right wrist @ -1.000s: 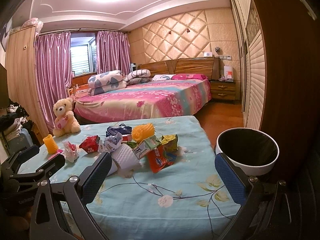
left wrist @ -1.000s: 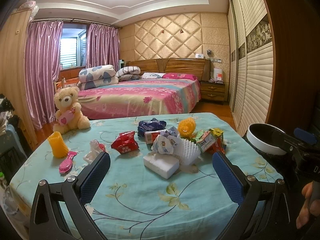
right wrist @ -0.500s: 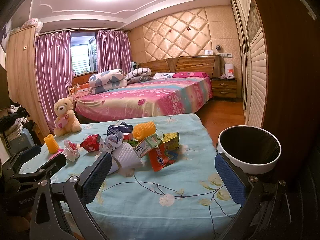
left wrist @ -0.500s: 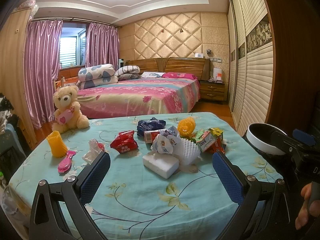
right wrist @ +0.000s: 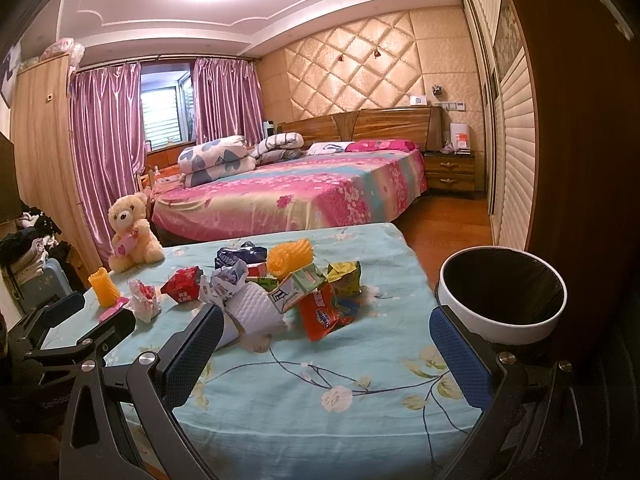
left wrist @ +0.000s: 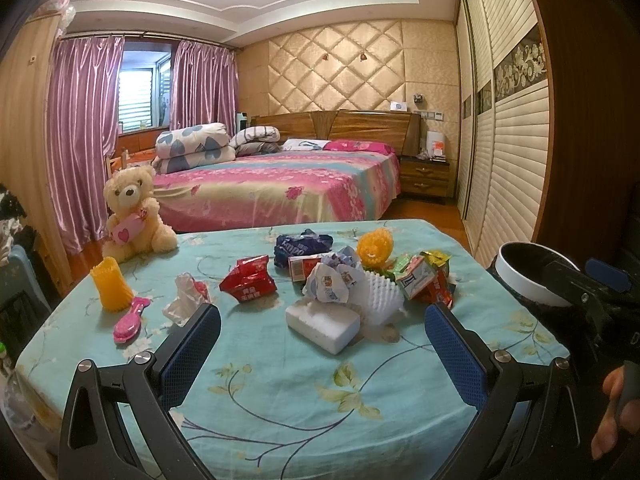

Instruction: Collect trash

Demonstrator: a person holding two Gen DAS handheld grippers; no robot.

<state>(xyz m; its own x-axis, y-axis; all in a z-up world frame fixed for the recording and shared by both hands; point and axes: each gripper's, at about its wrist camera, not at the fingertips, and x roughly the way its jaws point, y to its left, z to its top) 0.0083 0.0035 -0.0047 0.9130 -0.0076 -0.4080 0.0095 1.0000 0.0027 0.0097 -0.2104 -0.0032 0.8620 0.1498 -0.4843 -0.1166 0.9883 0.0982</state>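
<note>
Trash lies in a heap mid-table: a red wrapper, a blue bag, crumpled paper, a small carton, white foam netting and a white foam block. In the right wrist view the heap shows an orange-red snack bag and a green wrapper. A white bin with a black liner stands past the table's right edge. My left gripper is open and empty, short of the foam block. My right gripper is open and empty, short of the snack bag.
The table carries a teal floral cloth. A teddy bear, a yellow cup-like holder, a pink hairbrush and a clear crumpled wrapper sit at the left. A bed stands behind; a wardrobe is at the right.
Both grippers have drifted slightly; the right wrist view has shifted a little so the bin and heap sit marginally closer. Nothing has been gripped.
</note>
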